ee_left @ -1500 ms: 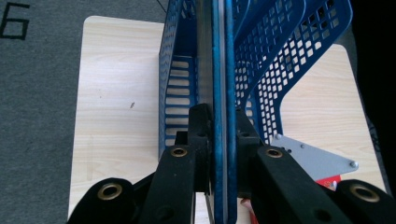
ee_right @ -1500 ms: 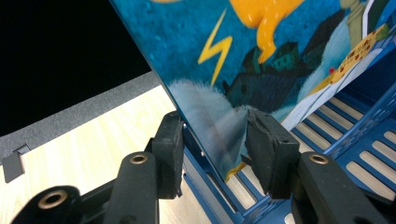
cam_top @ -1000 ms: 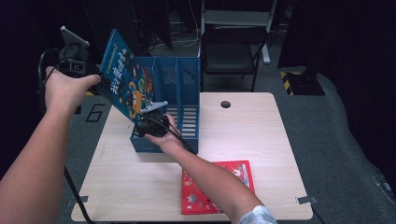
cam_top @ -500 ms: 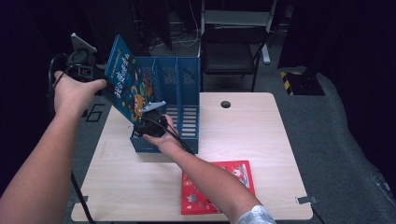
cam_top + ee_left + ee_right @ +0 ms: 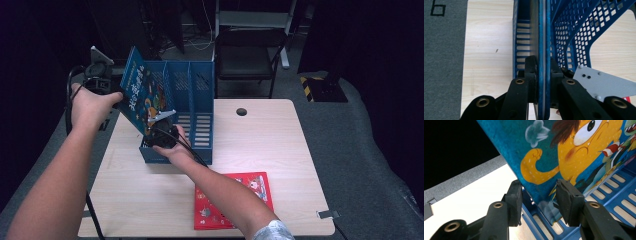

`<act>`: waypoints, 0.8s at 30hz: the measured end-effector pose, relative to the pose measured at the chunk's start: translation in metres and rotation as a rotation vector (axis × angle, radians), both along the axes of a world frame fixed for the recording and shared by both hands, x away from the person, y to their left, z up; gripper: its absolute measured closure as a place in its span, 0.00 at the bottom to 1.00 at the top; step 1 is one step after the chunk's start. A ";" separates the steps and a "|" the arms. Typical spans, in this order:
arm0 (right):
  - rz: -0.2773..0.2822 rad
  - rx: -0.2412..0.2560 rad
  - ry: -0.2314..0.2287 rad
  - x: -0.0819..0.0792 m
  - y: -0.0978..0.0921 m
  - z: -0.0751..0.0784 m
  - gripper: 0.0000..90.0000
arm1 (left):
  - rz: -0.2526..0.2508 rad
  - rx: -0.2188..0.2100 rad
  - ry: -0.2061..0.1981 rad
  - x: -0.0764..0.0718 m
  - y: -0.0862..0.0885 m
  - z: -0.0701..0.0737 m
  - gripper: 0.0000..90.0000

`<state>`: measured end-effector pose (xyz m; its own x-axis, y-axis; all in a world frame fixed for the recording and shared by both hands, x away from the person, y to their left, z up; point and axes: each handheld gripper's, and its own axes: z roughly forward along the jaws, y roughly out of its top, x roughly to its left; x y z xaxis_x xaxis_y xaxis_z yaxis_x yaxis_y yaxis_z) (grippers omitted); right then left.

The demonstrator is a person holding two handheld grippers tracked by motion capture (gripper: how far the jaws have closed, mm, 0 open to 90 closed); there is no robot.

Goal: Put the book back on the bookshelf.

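Clamping the top edge of a blue picture book (image 5: 542, 50), the left gripper (image 5: 541, 72) holds it tilted over the leftmost slot of the blue file rack (image 5: 192, 107). Below it, the right gripper (image 5: 539, 200) has its jaws apart at the book's lower corner. A red book (image 5: 250, 187) lies nearer the person on the table (image 5: 280, 135).

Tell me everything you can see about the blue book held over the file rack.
The blue book is thin, with a glossy teal cover showing white characters and a cartoon of a yellow, big-eyed figure. It stands tilted, its top leaning left, its lower end inside the leftmost slot of the blue rack. The left gripper is shut on its upper edge. The right gripper is open, its jaws on either side of the lower corner.
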<state>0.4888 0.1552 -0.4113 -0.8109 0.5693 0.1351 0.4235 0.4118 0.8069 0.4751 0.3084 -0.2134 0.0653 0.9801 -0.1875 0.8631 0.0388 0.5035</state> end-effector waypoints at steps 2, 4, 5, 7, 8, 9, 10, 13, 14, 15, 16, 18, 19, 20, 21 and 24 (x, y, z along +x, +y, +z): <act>0.000 -0.003 0.001 -0.001 0.000 0.000 0.63 | -0.004 0.000 0.005 0.000 0.000 -0.002 0.92; -0.013 0.024 0.007 -0.002 0.002 0.000 0.63 | -0.001 0.006 0.007 0.000 -0.001 -0.004 0.91; -0.011 0.025 0.008 -0.003 0.003 0.000 0.63 | 0.001 0.007 0.012 0.000 -0.001 -0.005 0.92; -0.008 0.020 0.009 -0.004 0.004 0.000 0.63 | 0.002 0.012 0.011 0.000 -0.002 -0.007 0.92; -0.005 0.016 0.011 -0.004 0.004 0.000 0.63 | -0.001 0.013 0.015 0.000 -0.002 -0.007 0.92; -0.006 0.019 0.011 -0.004 0.004 0.000 0.63 | 0.004 0.018 0.012 0.000 -0.003 -0.008 0.92; -0.007 0.021 0.014 -0.003 0.004 0.000 0.63 | 0.009 0.016 0.015 0.000 -0.004 -0.009 0.92; 0.012 0.009 0.003 -0.002 0.003 0.001 0.63 | 0.009 0.024 0.016 0.001 -0.006 -0.011 0.92; -0.001 0.026 0.013 -0.003 0.004 0.001 0.63 | 0.010 0.028 0.018 0.002 -0.006 -0.011 0.92; -0.006 0.028 0.013 -0.003 0.004 0.002 0.63 | 0.016 0.029 0.018 0.003 -0.006 -0.013 0.92; 0.010 0.015 0.004 -0.002 0.004 0.002 0.63 | 0.009 0.031 0.023 0.003 -0.006 -0.013 0.92; 0.015 0.009 0.003 -0.002 0.004 0.002 0.63 | 0.010 0.037 0.027 0.003 -0.007 -0.015 0.92; -0.002 0.026 0.015 -0.002 0.006 0.002 0.63 | 0.018 0.034 0.025 0.004 -0.008 -0.016 0.92; -0.001 0.020 0.013 -0.002 0.006 0.001 0.63 | 0.011 0.042 0.029 0.005 -0.008 -0.016 0.92; 0.003 0.014 0.008 -0.001 0.006 0.001 0.63 | 0.020 0.043 0.026 0.005 -0.010 -0.017 0.92; -0.010 0.017 0.013 0.000 0.007 0.000 0.63 | 0.014 0.052 0.030 0.007 -0.012 -0.018 0.92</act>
<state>0.4887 0.1618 -0.4115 -0.8032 0.5752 0.1550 0.4380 0.3939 0.8081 0.4816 0.2963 -0.2317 0.0468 0.9894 -0.1377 0.8773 0.0252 0.4792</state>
